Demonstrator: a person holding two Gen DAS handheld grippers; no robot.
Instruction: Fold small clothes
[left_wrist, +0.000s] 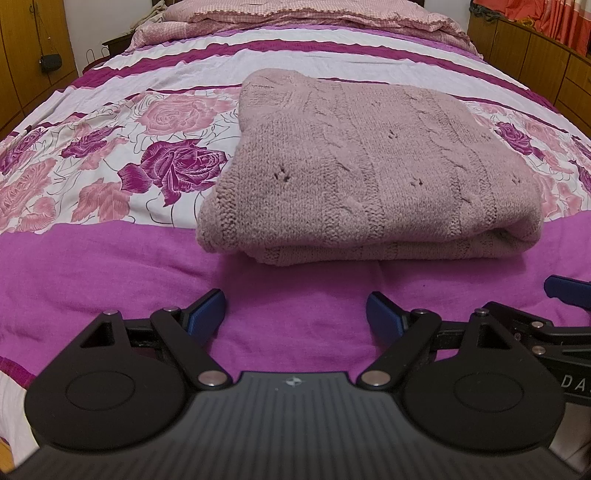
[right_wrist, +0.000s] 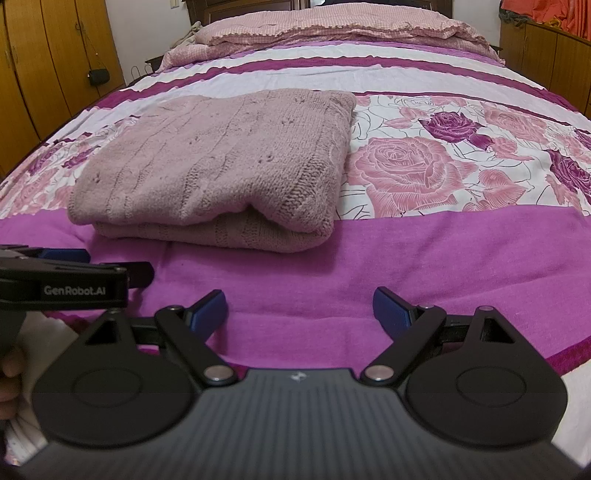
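1. The dusty-pink cable-knit sweater (left_wrist: 369, 166) is lying folded into a thick rectangular stack on the bed (left_wrist: 110, 266), straddling the line between the plain magenta band and the rose-printed band of the bedspread. At least two layers are showing along its near edge, with a rounded fold at the near right corner.
2. Judged from this lie, the folding is looking complete or nearly so; no loose sleeve or hem is showing outside the stack.
3. The left gripper (left_wrist: 295, 314) is hovering over the magenta band, near the sweater's front edge but not touching it. Its jaws are standing released, wide apart, with nothing between the blue pads.
4. The right gripper (right_wrist: 299, 314) is hanging beside the left one, likewise short of the sweater, its jaws released and empty. The sweater is lying ahead and to the left in the right wrist view.
5. A folded pink checked quilt (right_wrist: 332, 26) is lying at the far end of the bed, well apart from the sweater.
6. Risks from here:
   - Any further grasp on the near edge is likely to catch only the top layer, since the knit is thick and soft, and to peel the stack open.
   - A pad dragging across the loose knit could snag the eyelet holes.
   - Pushing the stack along the bedspread could bunch the lower layers.
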